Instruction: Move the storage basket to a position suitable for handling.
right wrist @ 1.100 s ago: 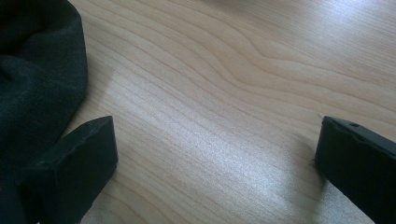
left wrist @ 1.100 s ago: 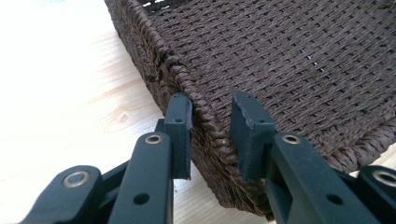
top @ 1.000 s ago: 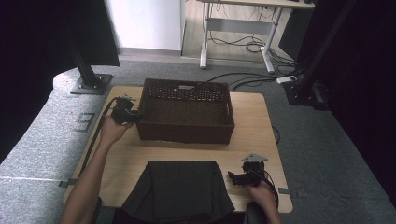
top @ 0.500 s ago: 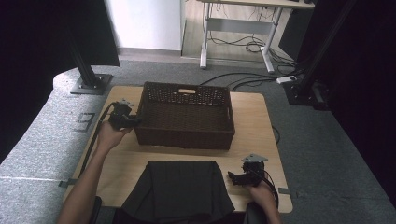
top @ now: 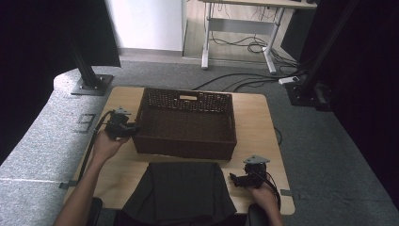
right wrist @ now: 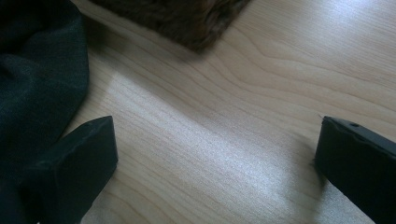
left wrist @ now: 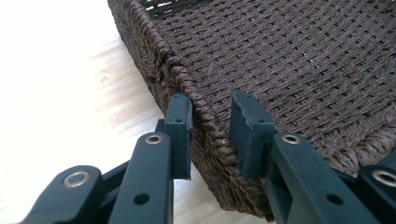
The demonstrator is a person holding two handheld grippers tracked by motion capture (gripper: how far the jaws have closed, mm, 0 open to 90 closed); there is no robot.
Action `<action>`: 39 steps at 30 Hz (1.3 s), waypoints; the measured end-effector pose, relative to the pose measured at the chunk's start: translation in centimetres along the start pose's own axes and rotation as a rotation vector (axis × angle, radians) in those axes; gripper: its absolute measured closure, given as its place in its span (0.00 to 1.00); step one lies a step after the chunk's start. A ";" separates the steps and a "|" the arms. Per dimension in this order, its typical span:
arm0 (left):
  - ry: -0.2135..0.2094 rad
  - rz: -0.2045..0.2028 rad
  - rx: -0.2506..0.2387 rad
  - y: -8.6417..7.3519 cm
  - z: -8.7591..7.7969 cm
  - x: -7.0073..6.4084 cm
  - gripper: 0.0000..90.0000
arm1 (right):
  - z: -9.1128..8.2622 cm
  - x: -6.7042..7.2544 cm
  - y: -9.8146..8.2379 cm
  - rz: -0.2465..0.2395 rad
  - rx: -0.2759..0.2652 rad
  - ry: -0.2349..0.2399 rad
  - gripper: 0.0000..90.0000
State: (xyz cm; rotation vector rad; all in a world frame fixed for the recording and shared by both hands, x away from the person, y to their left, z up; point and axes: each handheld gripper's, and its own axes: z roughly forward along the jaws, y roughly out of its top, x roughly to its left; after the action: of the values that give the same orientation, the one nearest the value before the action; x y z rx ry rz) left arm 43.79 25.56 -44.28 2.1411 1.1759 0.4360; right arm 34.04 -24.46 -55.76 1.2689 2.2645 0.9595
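The woven basket [top: 186,123] has slid toward the person's side of the surface [top: 256,122] over the last second, drawn by the left tongs [top: 128,130], which are clenched on its left rim; in the left gripper view one jaw sits outside the braided rim [left wrist: 201,109] and the other inside the basket. The basket's near edge now lies just beside the dark cloth [top: 181,190] spread at the surface's near edge, where a second ago a strip of bare wood separated them. The right tongs [top: 234,179] hang released to the right of the cloth, beyond the basket's near right corner, jaws wide apart over bare wood with nothing between them, and have not shifted. Judging from this, the basket is being brought within reach so the cloth can be lifted into it next.
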 end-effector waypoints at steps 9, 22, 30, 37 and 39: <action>0.010 -0.003 -0.004 -1.4 -1.2 -1.3 0.77 | 0.0 0.0 0.0 0.002 0.001 0.001 0.00; 0.009 0.000 -0.007 -2.2 -1.9 -2.0 0.76 | 0.0 0.0 0.0 0.002 0.001 0.001 0.00; -0.012 0.012 -0.011 -2.5 -2.1 -2.1 0.76 | 0.0 0.0 0.0 0.002 0.001 0.000 0.00; -0.022 0.016 -0.019 -2.6 -2.2 -2.0 0.75 | 0.0 0.0 0.0 0.003 0.001 0.001 0.00; -0.021 0.023 -0.024 -2.6 -2.1 -1.9 0.73 | 0.0 0.0 0.0 0.003 0.001 0.001 0.00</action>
State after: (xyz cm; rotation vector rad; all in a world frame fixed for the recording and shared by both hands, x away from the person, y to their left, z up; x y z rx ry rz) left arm 39.92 25.74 -44.41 2.1352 1.1300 0.4352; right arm 34.03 -24.44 -55.75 1.2728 2.2646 0.9600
